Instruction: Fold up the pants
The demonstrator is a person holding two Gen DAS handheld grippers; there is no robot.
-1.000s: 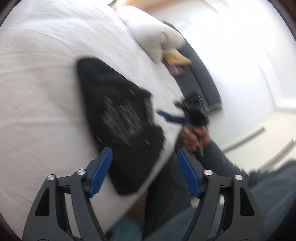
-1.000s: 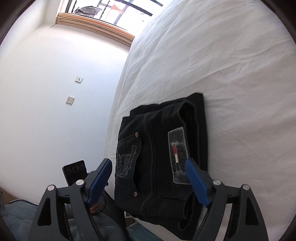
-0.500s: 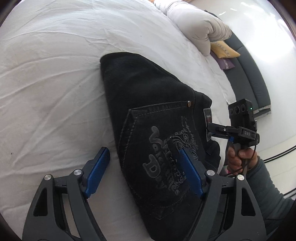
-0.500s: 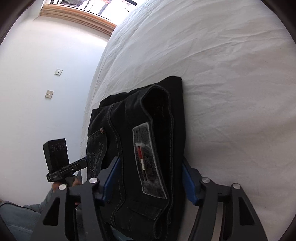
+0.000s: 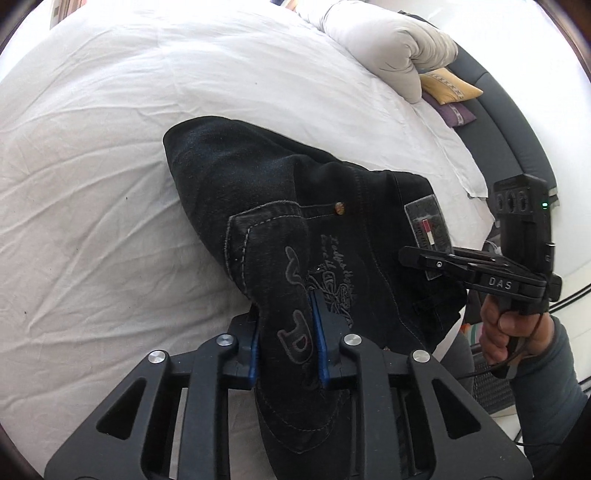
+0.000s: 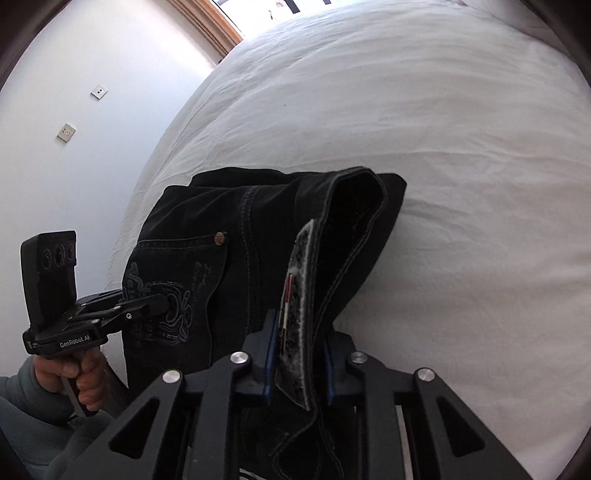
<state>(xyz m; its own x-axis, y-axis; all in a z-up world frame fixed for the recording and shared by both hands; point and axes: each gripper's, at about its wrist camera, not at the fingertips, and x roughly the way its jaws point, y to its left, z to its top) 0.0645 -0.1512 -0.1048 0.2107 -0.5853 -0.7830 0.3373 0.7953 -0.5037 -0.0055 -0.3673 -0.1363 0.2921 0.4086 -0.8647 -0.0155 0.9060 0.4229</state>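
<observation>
Folded black denim pants [image 5: 280, 206] on white bed sheet [image 5: 92, 184]. Left gripper [image 5: 286, 347] closing, pinching embroidered back pocket; right gripper [image 6: 299, 354] closing on waistband w/ grey patch. Fabric bunched betw. both.

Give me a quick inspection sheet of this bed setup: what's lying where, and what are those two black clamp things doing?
Surface: bed with a white sheet, wrinkled.
Job's things: black jeans, folded into a bundle near the bed's edge; brand patch on the waistband.
Clutter: white pillow, yellow cushion and purple cushion at the far end.
Grippers: left gripper closing, its pads on the embroidered back pocket; right gripper closing, its pads on the waistband at the patch. A hand holds each handle.
Cables: thin black cord by the right handle.
Surroundings: white wall with two wall sockets, wooden window frame, dark headboard.
</observation>
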